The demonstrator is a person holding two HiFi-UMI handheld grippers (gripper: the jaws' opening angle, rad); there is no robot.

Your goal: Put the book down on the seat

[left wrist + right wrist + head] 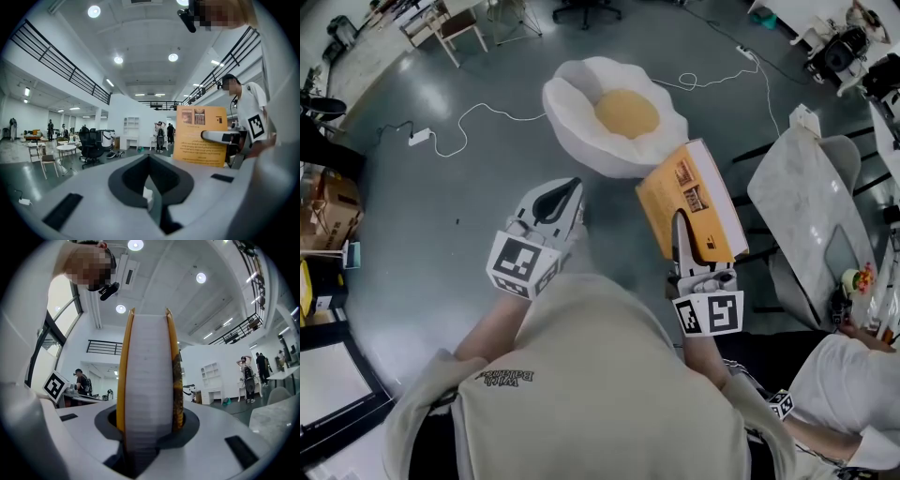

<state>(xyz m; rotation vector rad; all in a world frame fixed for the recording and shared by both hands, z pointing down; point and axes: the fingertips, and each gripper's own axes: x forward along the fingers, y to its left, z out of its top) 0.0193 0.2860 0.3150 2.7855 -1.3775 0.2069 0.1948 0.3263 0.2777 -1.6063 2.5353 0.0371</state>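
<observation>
A thick orange book (689,202) is clenched in the right gripper's (680,230) jaws, destined for the white egg-shaped seat (572,103). The left gripper's (572,187) jaws are closed on nothing.

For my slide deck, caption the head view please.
Right gripper holds an orange book near the egg-shaped seat; left gripper shut and empty.

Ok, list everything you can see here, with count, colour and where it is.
seat: one, white with yellow centre, floor ahead
book: one, orange cover, held near the seat's right side
table: one, grey marble top, right
power strip: one, white, floor at left, cable attached
second person: one, white shirt, lower right
left gripper: one, white, shut, empty, left of the book
right gripper: one, white, shut on the book
</observation>
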